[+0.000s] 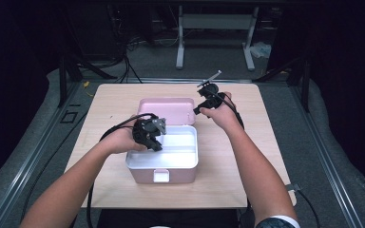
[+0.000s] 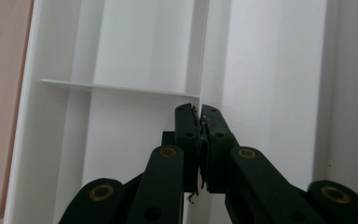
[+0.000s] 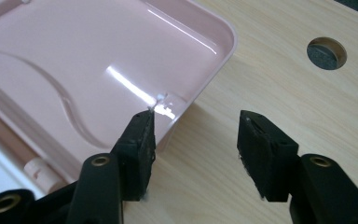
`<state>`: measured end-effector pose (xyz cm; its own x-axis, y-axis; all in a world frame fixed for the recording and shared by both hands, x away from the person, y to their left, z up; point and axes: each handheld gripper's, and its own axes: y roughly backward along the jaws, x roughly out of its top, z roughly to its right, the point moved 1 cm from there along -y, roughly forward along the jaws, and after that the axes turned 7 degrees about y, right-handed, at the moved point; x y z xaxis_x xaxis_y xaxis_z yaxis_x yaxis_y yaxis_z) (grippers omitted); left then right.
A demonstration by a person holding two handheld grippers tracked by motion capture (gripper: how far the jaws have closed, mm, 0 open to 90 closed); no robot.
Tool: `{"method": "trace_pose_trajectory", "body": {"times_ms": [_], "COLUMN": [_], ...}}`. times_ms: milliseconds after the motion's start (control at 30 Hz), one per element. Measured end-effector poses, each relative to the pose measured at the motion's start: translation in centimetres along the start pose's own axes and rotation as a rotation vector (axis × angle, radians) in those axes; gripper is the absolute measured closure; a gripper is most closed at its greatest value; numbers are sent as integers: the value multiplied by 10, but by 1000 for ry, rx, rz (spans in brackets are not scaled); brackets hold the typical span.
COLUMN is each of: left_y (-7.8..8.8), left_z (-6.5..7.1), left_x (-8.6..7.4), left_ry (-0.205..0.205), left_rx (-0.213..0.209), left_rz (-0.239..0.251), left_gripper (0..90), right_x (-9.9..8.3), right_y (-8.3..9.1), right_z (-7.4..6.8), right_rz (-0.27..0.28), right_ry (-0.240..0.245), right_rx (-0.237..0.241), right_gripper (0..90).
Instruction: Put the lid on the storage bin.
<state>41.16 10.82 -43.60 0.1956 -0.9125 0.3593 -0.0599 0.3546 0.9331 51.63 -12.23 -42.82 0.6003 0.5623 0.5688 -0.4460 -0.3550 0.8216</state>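
A pink box [image 1: 161, 176] stands open at the middle of the wooden table [image 1: 247, 156], with a white compartment tray [image 1: 183, 147] inside it. Its pink lid [image 1: 166, 107] lies folded back behind it. My left gripper [image 1: 154, 142] reaches into the tray from the left. In the left gripper view, the left gripper [image 2: 200, 112] is shut on the thin upright divider [image 2: 198, 46] of the white tray. My right gripper [image 1: 197, 110] hovers at the lid's right corner. The right gripper [image 3: 196, 126] is open, one pad at the lid's [image 3: 74, 56] rim and the other over bare wood.
A round hole [image 3: 326, 52] is cut in the tabletop beyond the lid's corner. A grey metal stand [image 1: 216, 21] and cables sit on the floor behind the table. Dark carpeted floor surrounds the table on all sides.
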Motion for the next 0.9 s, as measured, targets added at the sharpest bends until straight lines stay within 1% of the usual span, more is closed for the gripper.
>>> {"method": "trace_pose_trajectory", "body": {"times_ms": [67,100,133,300,367,500,600,633,733,767,800,833,867,900], "left_y": [0,0,0,0,0,0,0,0,0,0,0,0,0,0], "left_z": [0,0,1,0,0,0,1,1,1,1,1,1,1,1], "left_x": [0,-1,0,0,1,1,3,4,4,4,4,4,4,4], "left_ry": [4,8,7,5,2,6,7,7,3,2,2,3,3,3], "left_rx": [-2,-3,0,-2,-2,-3,3,-1,3,3,3,3,3,4], "left_rz": [5,8,6,2,-1,-6,-18,-22,-29,-29,-29,-29,-29,-30], "left_gripper": [868,868,868,868,868,868,868,868,868,868,868,868,868,868], "right_x": [3,4,5,10,12,16,20,21,24,25,26,26,27,27], "right_y": [-6,-8,-10,-23,-27,-36,-42,-43,-46,-48,-49,-50,-52,-53], "right_z": [0,-1,0,1,2,4,6,6,7,7,7,6,6,5], "right_rz": [2,-3,-2,-14,-20,-32,-32,-35,-37,-40,-42,-46,-47,-47], "right_ry": [-9,-12,-17,-56,-69,-111,-157,-183,-244,-258,-268,-278,-290,-299], "right_rx": [4,-14,-5,-11,-21,-41,-60,-77,-79,-92,-89,-102,-105,-121], "right_gripper": [488,494,504,548,564,592,632,646,689,706,717,732,741,750]}}
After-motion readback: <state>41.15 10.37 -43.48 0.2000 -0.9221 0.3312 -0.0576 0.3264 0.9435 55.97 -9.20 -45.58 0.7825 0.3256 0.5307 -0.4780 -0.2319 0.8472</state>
